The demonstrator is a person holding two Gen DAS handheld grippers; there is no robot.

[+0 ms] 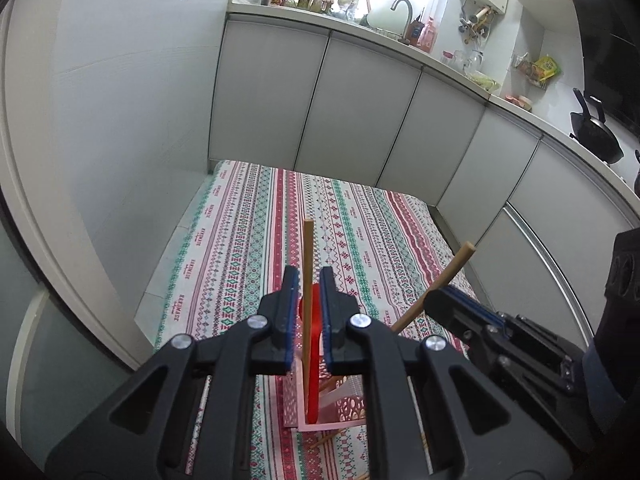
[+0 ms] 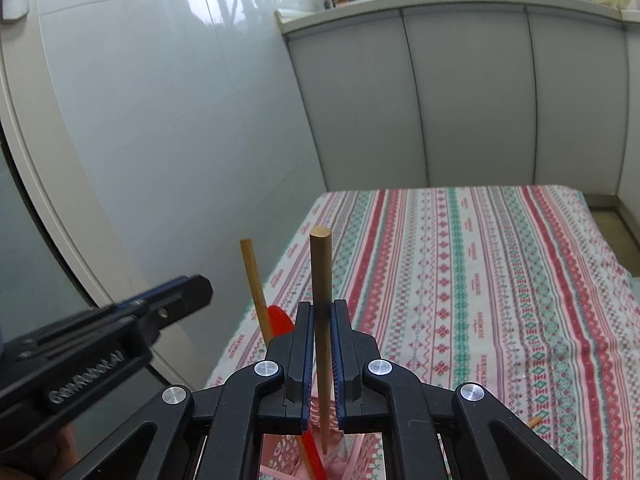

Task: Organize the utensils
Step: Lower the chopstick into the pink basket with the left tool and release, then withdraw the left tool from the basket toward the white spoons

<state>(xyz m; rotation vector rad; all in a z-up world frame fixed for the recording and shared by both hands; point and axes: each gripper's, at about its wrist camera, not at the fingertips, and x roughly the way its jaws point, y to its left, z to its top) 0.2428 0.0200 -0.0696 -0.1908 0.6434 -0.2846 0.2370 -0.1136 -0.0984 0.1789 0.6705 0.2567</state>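
In the left wrist view my left gripper (image 1: 309, 271) stands open around a thin wooden chopstick (image 1: 307, 248), with a narrow gap on each side. That chopstick stands upright in a pink perforated holder (image 1: 352, 408), in front of a red spoon (image 1: 316, 320). My right gripper (image 2: 322, 305) is shut on a thicker wooden chopstick (image 2: 321, 256), whose lower end reaches into the pink holder (image 2: 280, 452). The right gripper (image 1: 436, 300) appears beside the left one with its chopstick (image 1: 454, 270) slanting. The left gripper (image 2: 198, 288), thin chopstick (image 2: 253, 276) and spoon (image 2: 280, 320) show on the left of the right wrist view.
The holder sits near the front of a table with a striped patterned cloth (image 1: 360, 220). Loose chopsticks (image 1: 328, 438) lie beside the holder. White cabinets (image 1: 360, 100) close the far side and a tiled wall (image 1: 120, 100) the left. A counter with a faucet (image 1: 404, 8) runs behind.
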